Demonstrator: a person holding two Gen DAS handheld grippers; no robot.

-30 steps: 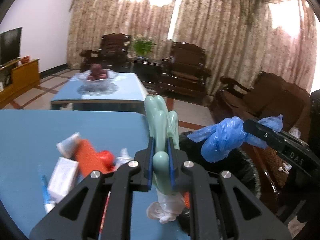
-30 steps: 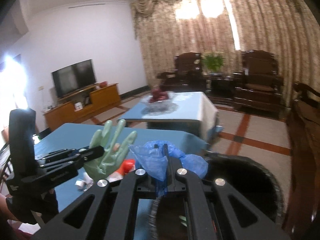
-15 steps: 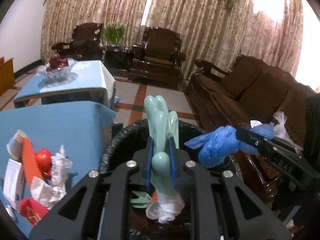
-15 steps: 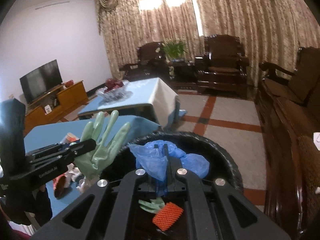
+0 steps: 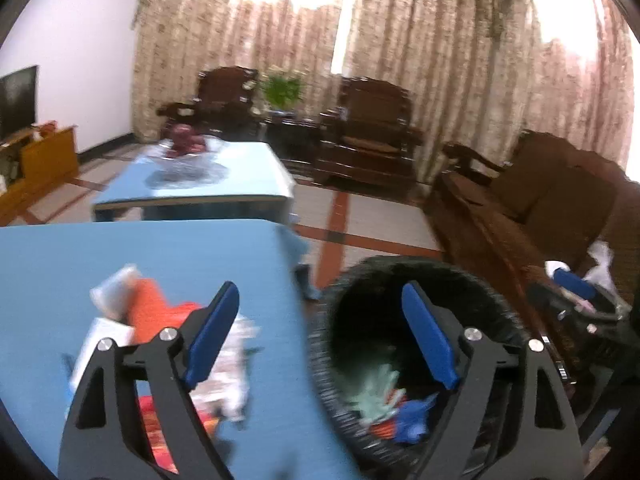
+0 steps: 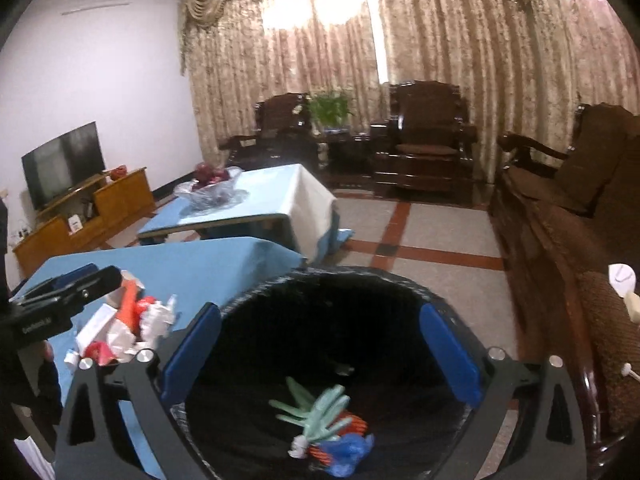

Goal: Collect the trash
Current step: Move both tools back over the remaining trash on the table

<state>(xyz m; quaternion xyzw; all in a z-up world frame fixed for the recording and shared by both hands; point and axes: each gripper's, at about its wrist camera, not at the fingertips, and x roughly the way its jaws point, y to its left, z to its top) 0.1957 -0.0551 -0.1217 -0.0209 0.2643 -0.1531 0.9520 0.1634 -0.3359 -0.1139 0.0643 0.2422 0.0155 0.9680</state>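
Both the left gripper (image 5: pixel 320 336) and right gripper (image 6: pixel 320 354) have just sprung their fingers wide, empty, the green glove (image 6: pixel 320 414) and blue bag (image 6: pixel 348 450) lying in the bin (image 6: pixel 256 292), so next reach for the litter pile (image 6: pixel 120 328) near the surface's right edge.

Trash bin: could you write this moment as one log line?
left gripper: jaws just opened, empty | right gripper: jaws just opened, empty | green glove and blue bag: in trash bin | litter: on table
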